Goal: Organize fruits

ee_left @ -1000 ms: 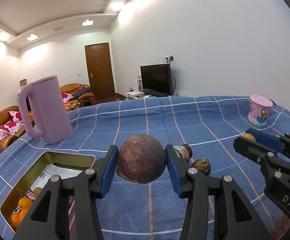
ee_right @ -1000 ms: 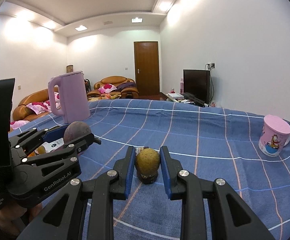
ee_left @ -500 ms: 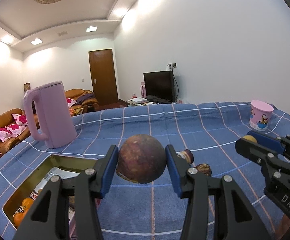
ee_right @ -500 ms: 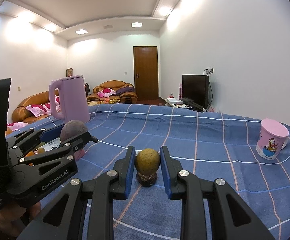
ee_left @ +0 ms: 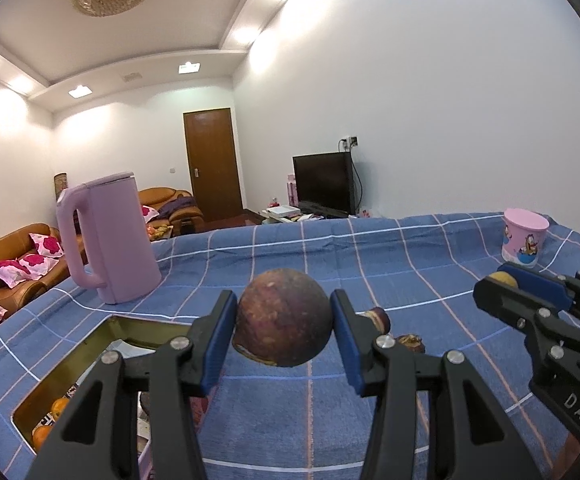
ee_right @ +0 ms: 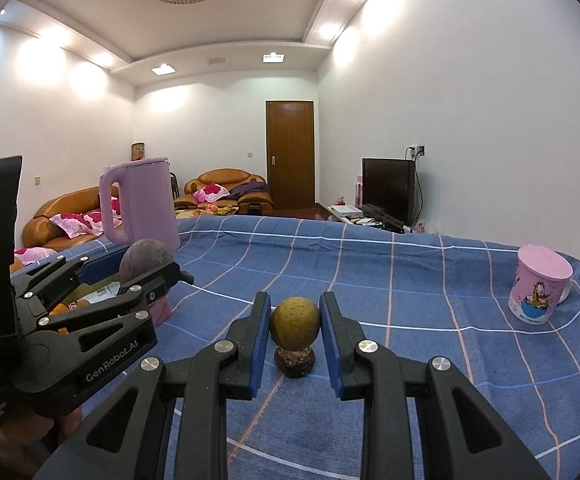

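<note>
**Both tools loaded, fruit held up off the cloth**

While you've got the left tool (ee_left: 283, 326) up over the table (ee_left: 370, 264), its blue pads are clamped on the big purple-brown fruit (ee_left: 283, 322), one pad on each side, and the fruit hangs clear of the blue checked cloth. Same fruit shows in the right wrist view (ee_right: 147, 258), poking up btw the left tool's fingers.

Your right tool (ee_right: 295, 330) is closed down to a narrow gap on the small yellow-brown fruit (ee_right: 295, 322), pads touching both sides. It's also lifted, w/ a dark brown fruit (ee_right: 294, 362) sitting on the cloth right below it. Can't tell if those two touch, looks like a tiny gap at best.

Other stuff:
- gold tray (ee_left: 73, 364) sits at the left, near your left tool. Oranges (ee_left: 55, 408) and some printed paper are inside
- two more small dark fruits on the cloth just right of the left tool's right finger, one rounder (ee_left: 378, 318), one w/ a crinkly top (ee_left: 410, 342)
- pink kettle (ee_left: 107, 240) stands upright beyond the tray
- pink cartoon cup (ee_right: 540, 286) stands far right, well apart from everything else

Room behind: sofas, door, TV.
</note>
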`<state>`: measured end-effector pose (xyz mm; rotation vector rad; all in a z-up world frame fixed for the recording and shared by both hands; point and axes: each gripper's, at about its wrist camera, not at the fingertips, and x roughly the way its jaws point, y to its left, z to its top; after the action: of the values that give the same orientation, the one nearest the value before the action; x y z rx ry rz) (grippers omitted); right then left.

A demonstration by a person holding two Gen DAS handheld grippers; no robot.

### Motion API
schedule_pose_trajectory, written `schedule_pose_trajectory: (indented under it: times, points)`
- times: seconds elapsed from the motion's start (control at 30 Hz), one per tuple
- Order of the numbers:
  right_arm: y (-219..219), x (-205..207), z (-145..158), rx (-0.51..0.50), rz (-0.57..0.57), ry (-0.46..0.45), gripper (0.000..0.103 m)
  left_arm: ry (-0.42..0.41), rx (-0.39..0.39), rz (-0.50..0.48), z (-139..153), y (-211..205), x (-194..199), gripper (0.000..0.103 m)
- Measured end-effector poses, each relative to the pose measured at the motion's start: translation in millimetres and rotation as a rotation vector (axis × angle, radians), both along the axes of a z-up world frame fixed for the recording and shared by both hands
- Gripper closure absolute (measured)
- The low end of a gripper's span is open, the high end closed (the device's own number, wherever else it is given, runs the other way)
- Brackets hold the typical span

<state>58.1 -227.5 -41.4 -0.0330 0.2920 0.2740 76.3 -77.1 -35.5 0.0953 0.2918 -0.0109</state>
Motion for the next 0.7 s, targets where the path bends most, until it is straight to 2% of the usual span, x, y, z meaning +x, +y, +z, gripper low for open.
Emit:
schedule_pose_trajectory:
  times: [0.7]
  points:
    - [5.9,-1.2,1.1,0.004,0.014,0.001,0.076,0.021,-0.002,-0.005,-1.7,6.6,-5.1,0.053]
